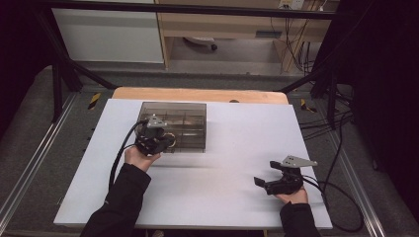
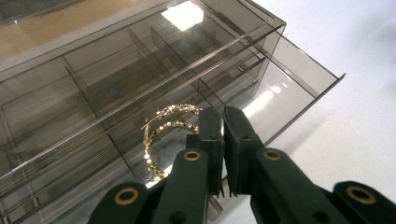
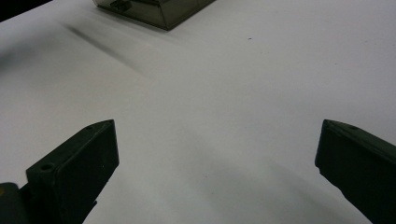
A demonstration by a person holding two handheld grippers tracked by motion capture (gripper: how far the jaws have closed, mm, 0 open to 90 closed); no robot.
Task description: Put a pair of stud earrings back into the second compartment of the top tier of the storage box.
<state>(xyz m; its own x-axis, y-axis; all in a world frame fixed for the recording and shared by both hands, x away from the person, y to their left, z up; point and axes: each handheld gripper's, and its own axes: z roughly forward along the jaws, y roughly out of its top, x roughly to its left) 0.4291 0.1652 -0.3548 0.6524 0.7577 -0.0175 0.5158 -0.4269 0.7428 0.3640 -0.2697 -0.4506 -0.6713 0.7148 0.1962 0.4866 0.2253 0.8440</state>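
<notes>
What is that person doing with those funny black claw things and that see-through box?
A person holds a claw-like gripper in each hand at a white table. The left gripper is shut and sits at the open drawer of a smoky clear box with little compartments. A gold beaded hoop lies in the drawer right beside its jaws; whether they pinch it is hard to tell. The right gripper rests wide open on the bare table, away from the box.

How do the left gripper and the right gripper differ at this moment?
The left gripper has its jaws nearly together at the smoky box, beside a gold bracelet; the right gripper has its jaws wide apart. The left is at the box; the right rests over bare white table. Both have black jaws.
</notes>
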